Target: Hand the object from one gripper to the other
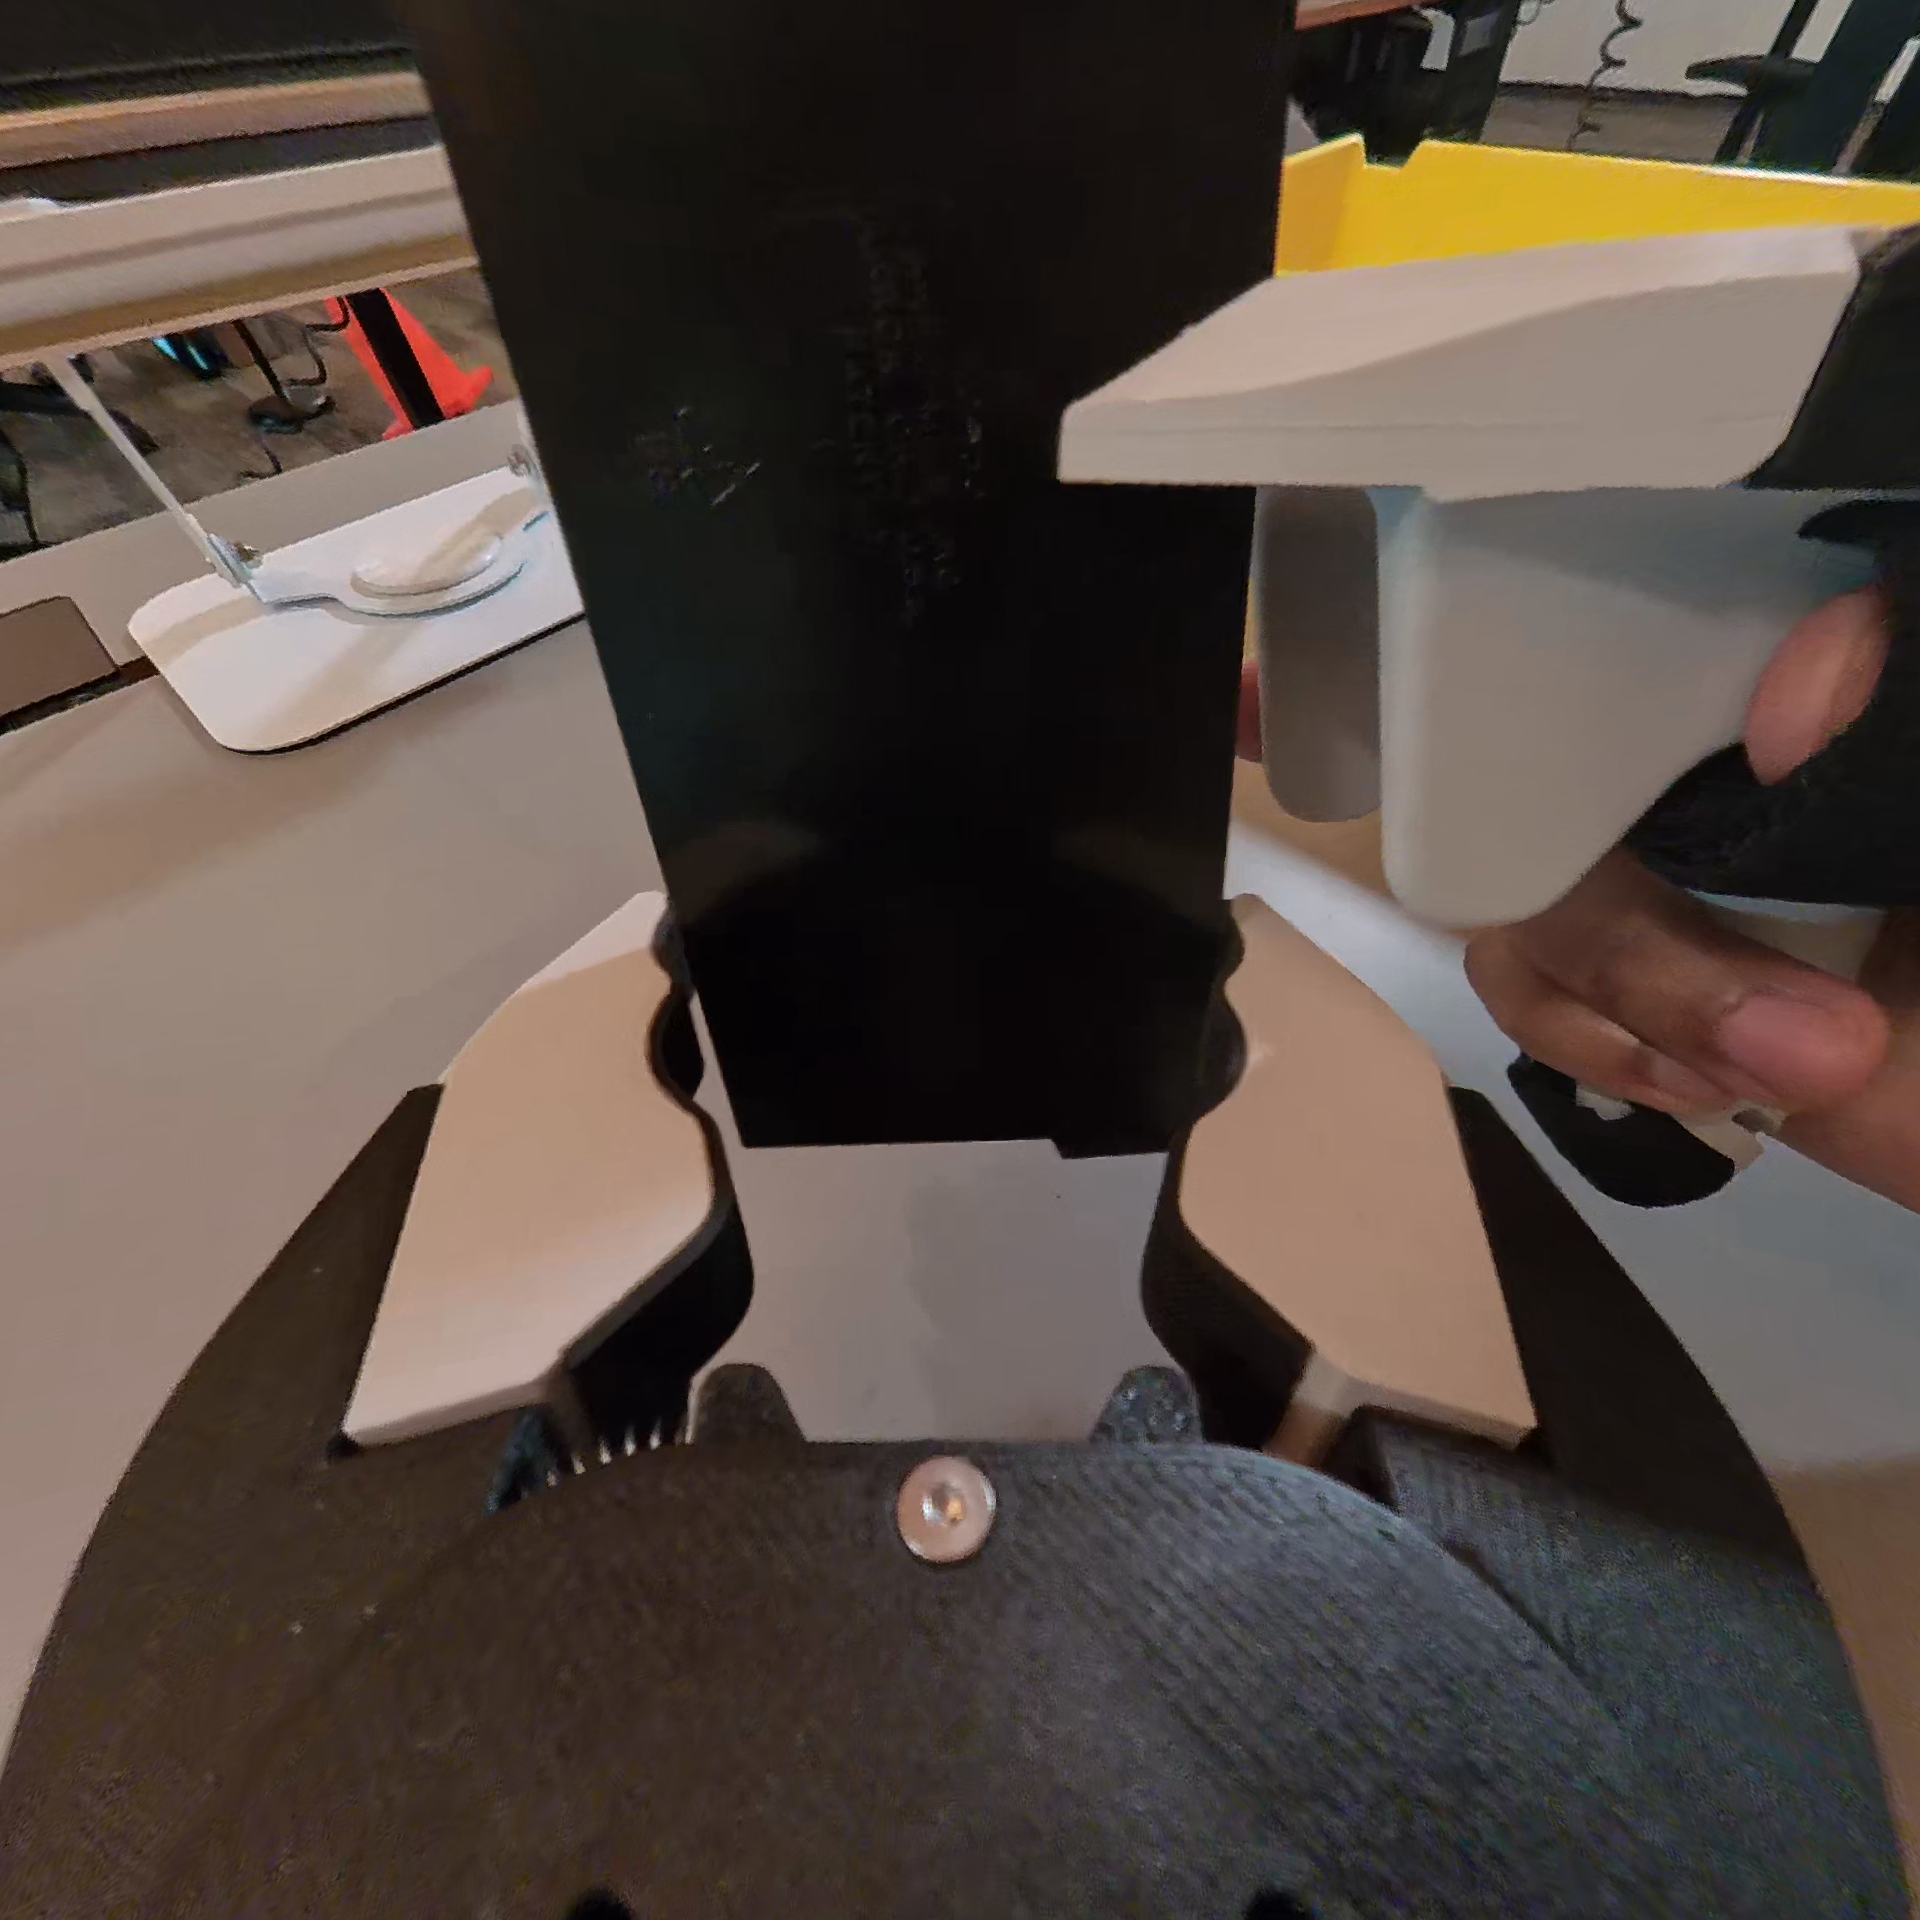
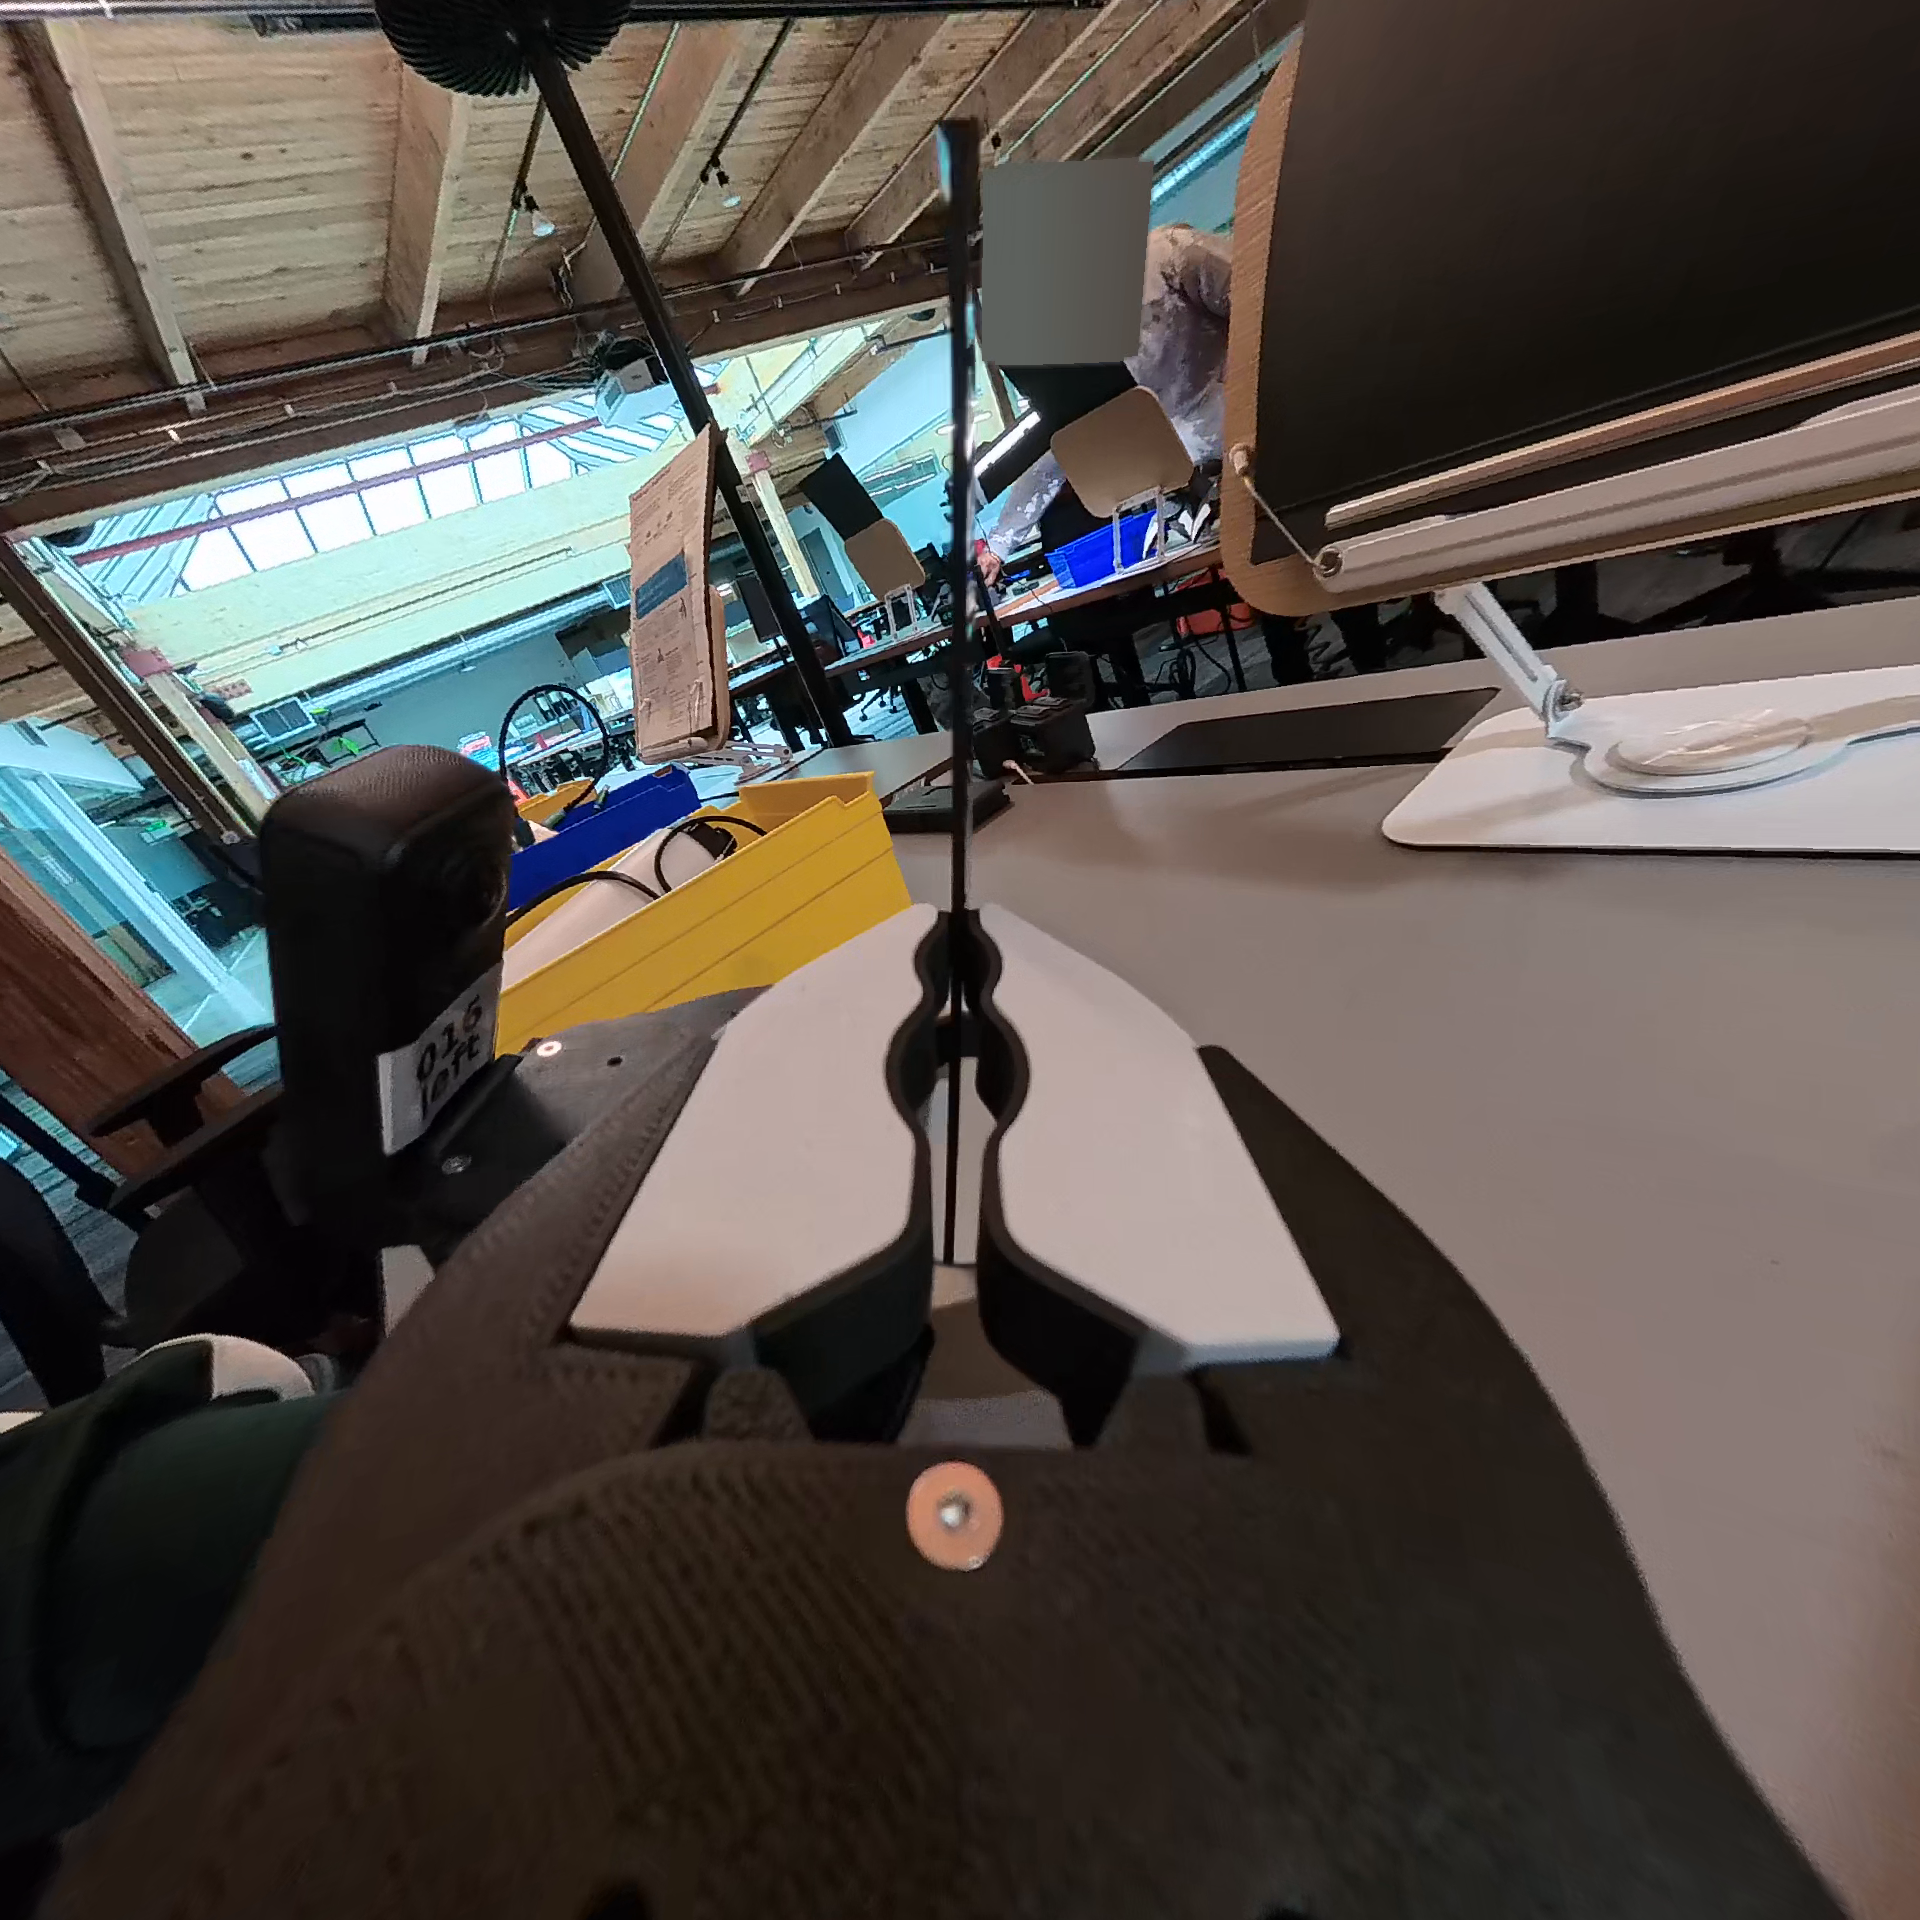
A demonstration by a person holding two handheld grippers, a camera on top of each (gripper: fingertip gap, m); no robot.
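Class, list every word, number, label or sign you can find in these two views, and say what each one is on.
White sticker on the black block at left: handwritten marks, legible, but I do not repeat writing.
Cardboard box in the background: printed panels, too small to read.
Black plate: only scuffs, no writing.
Left wrist view: no writing found.

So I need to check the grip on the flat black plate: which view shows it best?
The left wrist view: the black plate faces the camera broadside between the left gripper fingers. The right wrist view shows it edge-on, a thin line pinched by the right gripper.
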